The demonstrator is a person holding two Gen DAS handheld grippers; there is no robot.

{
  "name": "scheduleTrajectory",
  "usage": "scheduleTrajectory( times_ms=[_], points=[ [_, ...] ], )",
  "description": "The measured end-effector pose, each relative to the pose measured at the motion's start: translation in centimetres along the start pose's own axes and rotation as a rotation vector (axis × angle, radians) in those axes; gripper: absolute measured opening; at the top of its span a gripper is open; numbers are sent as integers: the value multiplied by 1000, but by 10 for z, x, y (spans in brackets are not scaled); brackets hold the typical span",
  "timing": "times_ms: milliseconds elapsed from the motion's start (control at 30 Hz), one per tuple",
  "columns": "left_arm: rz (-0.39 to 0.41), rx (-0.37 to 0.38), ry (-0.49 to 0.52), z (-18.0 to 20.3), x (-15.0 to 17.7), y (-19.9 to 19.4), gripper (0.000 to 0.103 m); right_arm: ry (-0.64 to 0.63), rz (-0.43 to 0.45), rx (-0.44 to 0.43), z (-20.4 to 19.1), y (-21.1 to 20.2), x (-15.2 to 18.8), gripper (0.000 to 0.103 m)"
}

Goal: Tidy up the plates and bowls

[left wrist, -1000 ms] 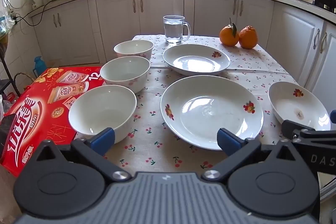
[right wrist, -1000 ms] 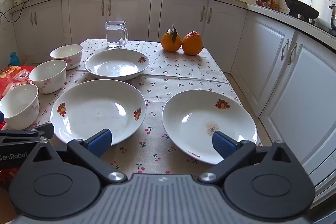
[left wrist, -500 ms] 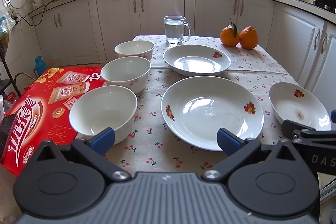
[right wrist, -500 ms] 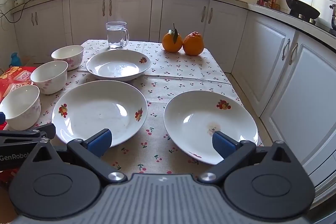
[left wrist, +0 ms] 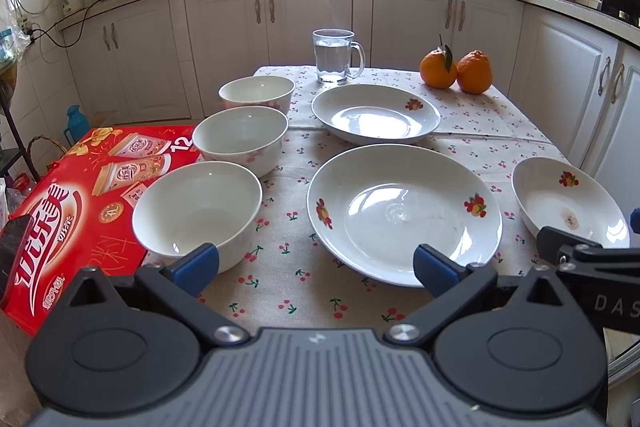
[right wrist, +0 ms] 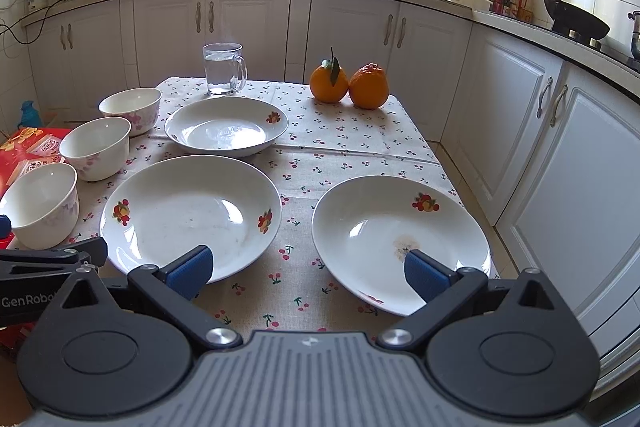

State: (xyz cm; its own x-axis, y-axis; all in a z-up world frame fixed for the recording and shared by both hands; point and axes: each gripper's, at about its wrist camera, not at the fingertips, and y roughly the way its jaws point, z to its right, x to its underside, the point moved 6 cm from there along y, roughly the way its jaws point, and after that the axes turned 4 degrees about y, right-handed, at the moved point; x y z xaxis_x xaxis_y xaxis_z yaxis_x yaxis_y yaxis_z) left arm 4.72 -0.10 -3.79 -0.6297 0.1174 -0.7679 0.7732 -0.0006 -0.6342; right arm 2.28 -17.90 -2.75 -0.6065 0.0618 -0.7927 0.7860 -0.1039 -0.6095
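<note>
L gripper (left wrist: 316,263) spread wide, empty, low at table's (left wrist: 480,115) near edge w/ nearest bowl (left wrist: 196,207) by its left finger, big plate (left wrist: 404,211) by right. R gripper (right wrist: 306,269) likewise gaping, empty, right finger over right plate (right wrist: 400,239).

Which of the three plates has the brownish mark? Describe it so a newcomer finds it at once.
On the cherry-print tablecloth, skip the plate near the water mug. Of the two nearer plates, it is the stained plate on the cabinet side, at the table's edge. It alone has a brownish smudge at its centre.
</note>
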Motion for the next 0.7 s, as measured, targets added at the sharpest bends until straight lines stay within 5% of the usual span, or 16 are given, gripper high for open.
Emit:
scheduleTrajectory(
  times_ms=[700],
  points=[
    [-4,0,-3,-1,0,0,102,-5,3,3,0,-1,0,103]
  ],
)
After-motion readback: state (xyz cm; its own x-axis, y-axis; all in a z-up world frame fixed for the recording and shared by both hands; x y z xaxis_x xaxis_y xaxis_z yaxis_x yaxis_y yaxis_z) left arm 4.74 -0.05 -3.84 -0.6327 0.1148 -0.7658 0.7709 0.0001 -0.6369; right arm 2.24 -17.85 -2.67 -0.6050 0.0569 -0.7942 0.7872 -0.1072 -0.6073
